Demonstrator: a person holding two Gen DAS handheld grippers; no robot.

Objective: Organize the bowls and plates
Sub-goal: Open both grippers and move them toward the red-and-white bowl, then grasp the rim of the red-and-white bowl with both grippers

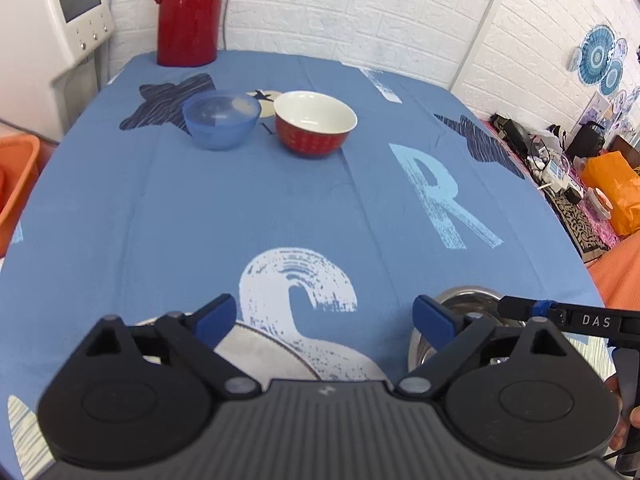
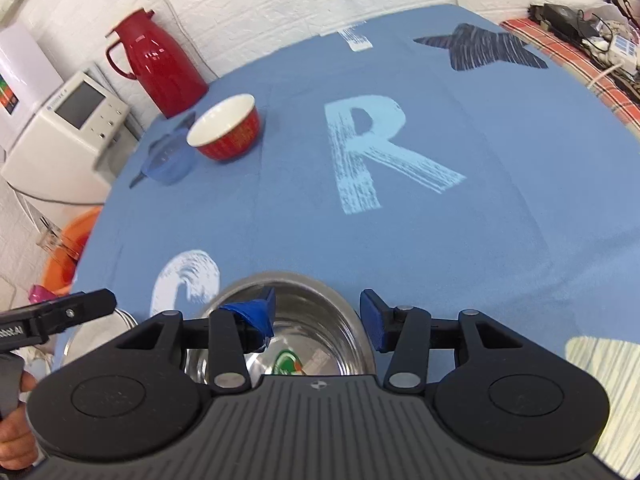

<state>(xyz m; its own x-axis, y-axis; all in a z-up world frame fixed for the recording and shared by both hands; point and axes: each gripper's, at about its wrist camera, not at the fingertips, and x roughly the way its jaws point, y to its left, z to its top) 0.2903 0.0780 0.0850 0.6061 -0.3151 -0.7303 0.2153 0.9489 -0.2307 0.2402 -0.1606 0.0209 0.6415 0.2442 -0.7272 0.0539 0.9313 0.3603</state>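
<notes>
The left gripper [image 1: 325, 318] hovers wide open and empty over the near edge of the table [image 1: 280, 200], its blue fingertips [image 1: 216, 316] spread above a white plate [image 1: 264, 354] with a dark rim that lies partly under them. Beside it, the right gripper [image 2: 316, 316] is also open and holds nothing, its jaws straddling the far side of a steel bowl [image 2: 320, 344] at the near edge, one pad over the bowl's inside and the other just outside the rim; whether either touches the metal cannot be told. Well apart, toward the far left corner, a red bowl [image 1: 315, 124] with a white inside stands upright just beside a translucent blue bowl [image 1: 221, 120], nothing lying between them and the grippers. A red thermos jug [image 1: 188, 12] stands at the far left corner against the white brick wall [image 1: 360, 12], with a white appliance [image 1: 52, 32] off the table's left edge.
</notes>
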